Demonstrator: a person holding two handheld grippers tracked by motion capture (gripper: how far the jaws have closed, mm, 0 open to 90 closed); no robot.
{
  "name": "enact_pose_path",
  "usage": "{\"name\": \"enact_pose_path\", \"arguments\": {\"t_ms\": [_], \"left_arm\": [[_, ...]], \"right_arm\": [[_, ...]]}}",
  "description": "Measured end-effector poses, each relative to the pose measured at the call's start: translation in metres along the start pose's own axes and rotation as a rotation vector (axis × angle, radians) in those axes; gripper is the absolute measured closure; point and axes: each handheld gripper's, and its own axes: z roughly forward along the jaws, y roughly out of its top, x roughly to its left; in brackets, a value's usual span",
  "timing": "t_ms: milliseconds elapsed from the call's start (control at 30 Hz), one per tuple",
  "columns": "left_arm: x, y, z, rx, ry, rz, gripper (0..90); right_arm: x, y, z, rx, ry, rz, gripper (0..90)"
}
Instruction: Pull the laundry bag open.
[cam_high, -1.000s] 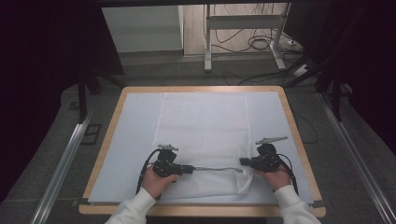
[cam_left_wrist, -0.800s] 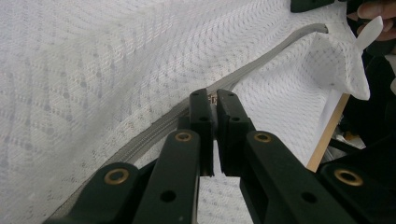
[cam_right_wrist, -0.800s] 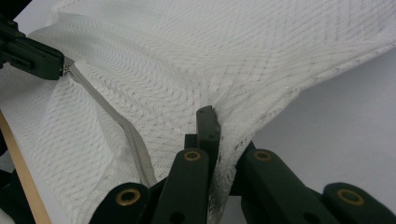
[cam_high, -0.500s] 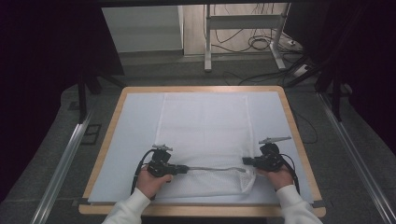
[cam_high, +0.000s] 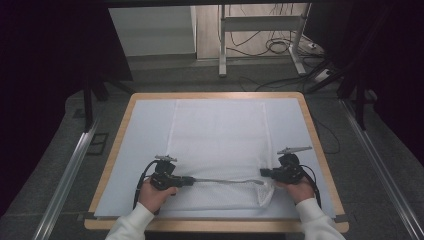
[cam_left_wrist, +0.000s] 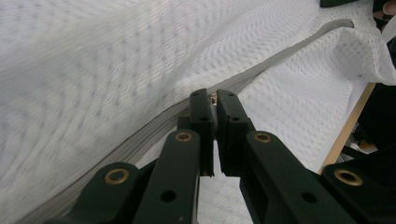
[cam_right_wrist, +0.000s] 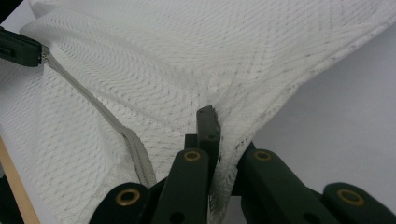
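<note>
Mesh bag (cam_high: 220, 145): I see it flat on the surface (cam_high: 145, 125), zipper (cam_high: 222, 181) along the near edge.
Left gripper (cam_high: 186, 181): fingers pinch the zipper pull (cam_left_wrist: 214, 99).
Right gripper (cam_high: 264, 173): fingers clamp the bag's corner.

- In the left gripper view, the mesh bag (cam_left_wrist: 93, 70) is blurred from 9 to 12 o'clock, its weave smeared.
- The zipper pull (cam_left_wrist: 214, 98) is nearly hidden between the left gripper (cam_left_wrist: 214, 100) jaws.
- In the right gripper view, mesh drapes over the right gripper (cam_right_wrist: 214, 123), hiding one jaw tip.
- The other gripper (cam_right_wrist: 18, 49) is cut off at 10 o'clock.
</note>
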Motion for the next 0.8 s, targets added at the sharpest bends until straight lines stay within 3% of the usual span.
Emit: {"name": "enact_pose_path", "arguments": {"t_ms": [800], "left_arm": [[0.024,-0.021,-0.037,-0.052,0.05,-0.042,86.7]], "right_arm": [[-0.001,0.0,-0.001,-0.003,-0.004,0.004,88.7]]}}
